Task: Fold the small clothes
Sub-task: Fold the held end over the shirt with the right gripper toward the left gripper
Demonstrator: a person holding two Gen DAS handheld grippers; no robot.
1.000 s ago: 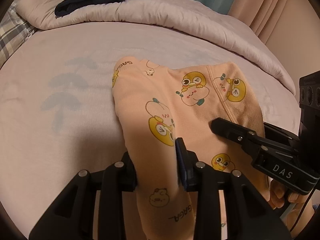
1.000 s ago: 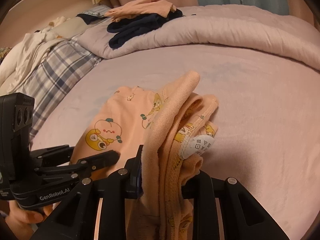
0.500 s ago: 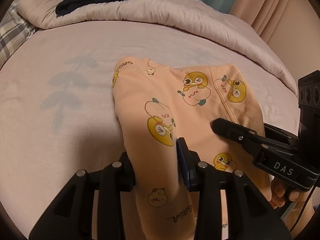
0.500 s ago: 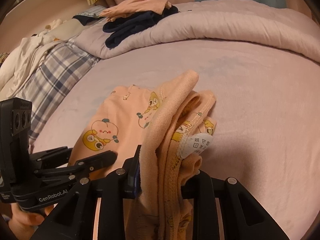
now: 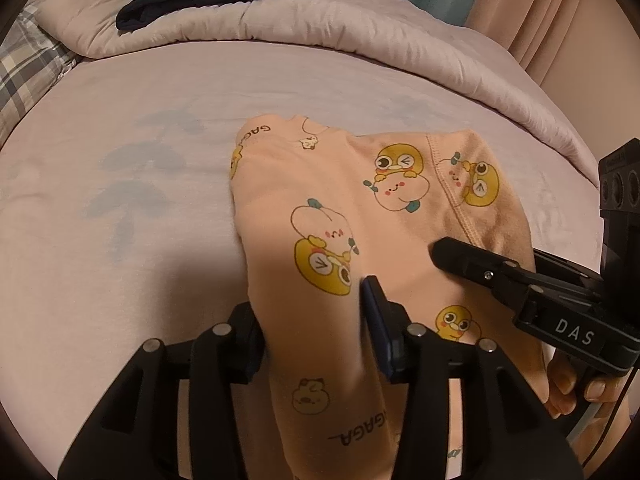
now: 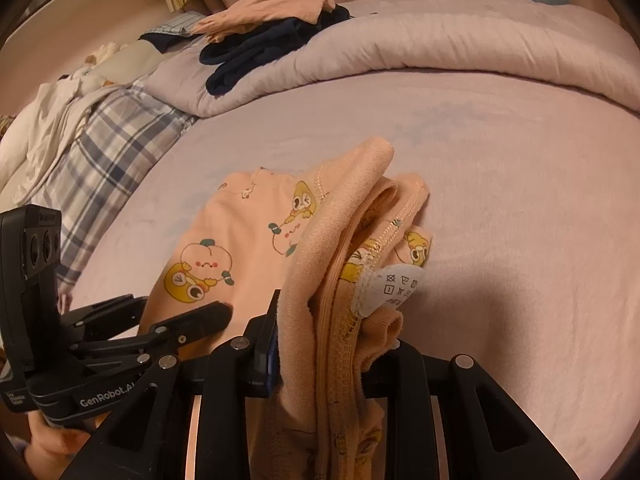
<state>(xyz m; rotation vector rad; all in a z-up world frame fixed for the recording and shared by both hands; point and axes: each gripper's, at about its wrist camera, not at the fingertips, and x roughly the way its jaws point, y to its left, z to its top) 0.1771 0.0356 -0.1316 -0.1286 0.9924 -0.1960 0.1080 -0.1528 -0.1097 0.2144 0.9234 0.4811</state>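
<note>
Right wrist view shows your right gripper (image 6: 320, 344) clamped on the garment's (image 5: 360, 216) bunched waistband, cloth draped onto the bed (image 5: 140, 200). Your left gripper (image 5: 316, 320) has just been opening, fabric between its fingers. Soft, light, floppy — grip thick seams, not single layers.

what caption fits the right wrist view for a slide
Right gripper shut on the bunched waistband of the peach pants, care label showing, on a pink bed.
</note>
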